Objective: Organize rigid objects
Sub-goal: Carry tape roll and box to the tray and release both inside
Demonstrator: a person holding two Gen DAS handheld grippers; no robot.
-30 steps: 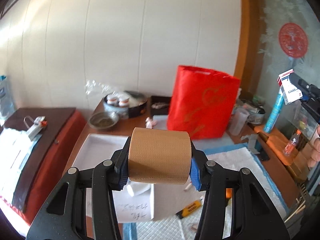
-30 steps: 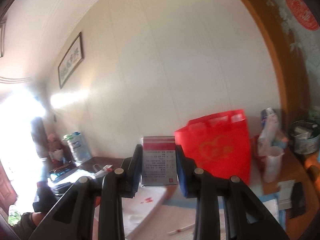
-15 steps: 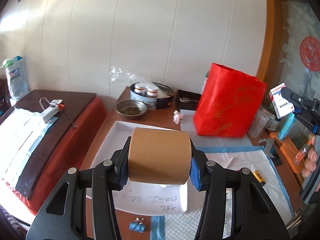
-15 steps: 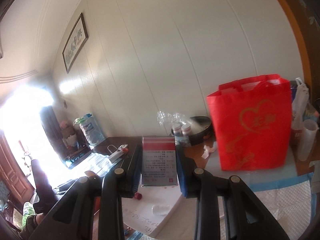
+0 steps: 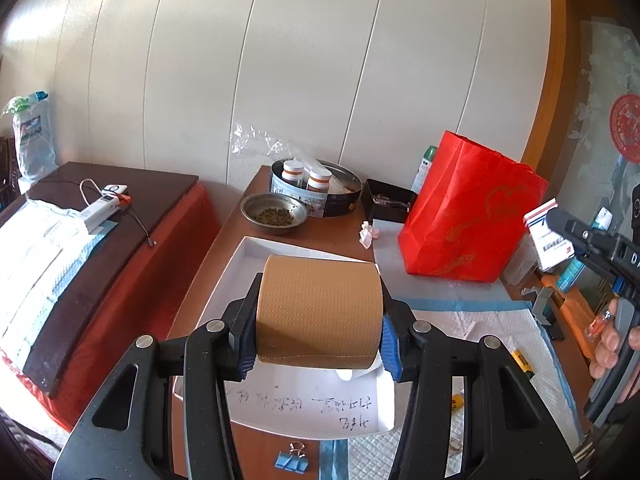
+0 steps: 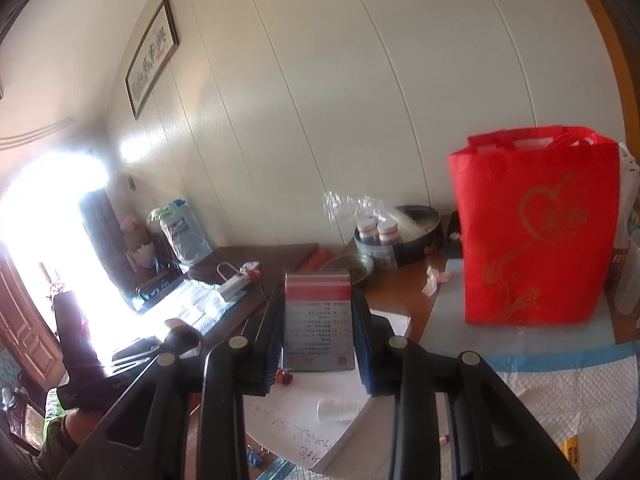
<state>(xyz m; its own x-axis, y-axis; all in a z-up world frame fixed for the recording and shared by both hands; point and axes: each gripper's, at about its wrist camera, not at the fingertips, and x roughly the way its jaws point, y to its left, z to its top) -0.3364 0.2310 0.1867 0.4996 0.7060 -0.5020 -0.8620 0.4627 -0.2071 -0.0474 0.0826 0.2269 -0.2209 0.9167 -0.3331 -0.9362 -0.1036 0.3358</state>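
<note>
Clamping a tan perforated roll of tape (image 5: 318, 312) between its blue-padded jaws, the left gripper (image 5: 318, 318) holds it above the shallow white cardboard tray (image 5: 248, 264) with handwriting on its floor. The right gripper (image 6: 318, 328) is likewise clenched, on one small red-and-white printed medicine box (image 6: 319, 322), held upright above the same tray (image 6: 356, 432). Counting across the desk: one tray, one red fabric gift bag with a gold heart (image 5: 470, 216), one round metal dish of dark pellets (image 5: 274, 213), one round tin (image 5: 340, 194) behind it with two white-capped brown bottles (image 5: 306, 178) standing inside, and one crumpled pink-white scrap (image 5: 368, 234) lying between the tray and the bag. The left wrist view alone shows a blue binder clip (image 5: 293, 460) on the wood just in front of the tray, a small black open box (image 5: 386, 200) beside the tin, and, at the right edge, the right gripper with its box and the fingers of the person's hand (image 5: 612, 344) holding it. The right wrist view alone shows a framed calligraphy picture (image 6: 154, 54) on the wall, a small white cap-like piece (image 6: 334, 409) and a small red bead (image 6: 285, 378) lying inside the tray, and a bright doorway at the left. Both views show the white power strip (image 5: 100, 212) on the dark side cabinet to the left.
</note>
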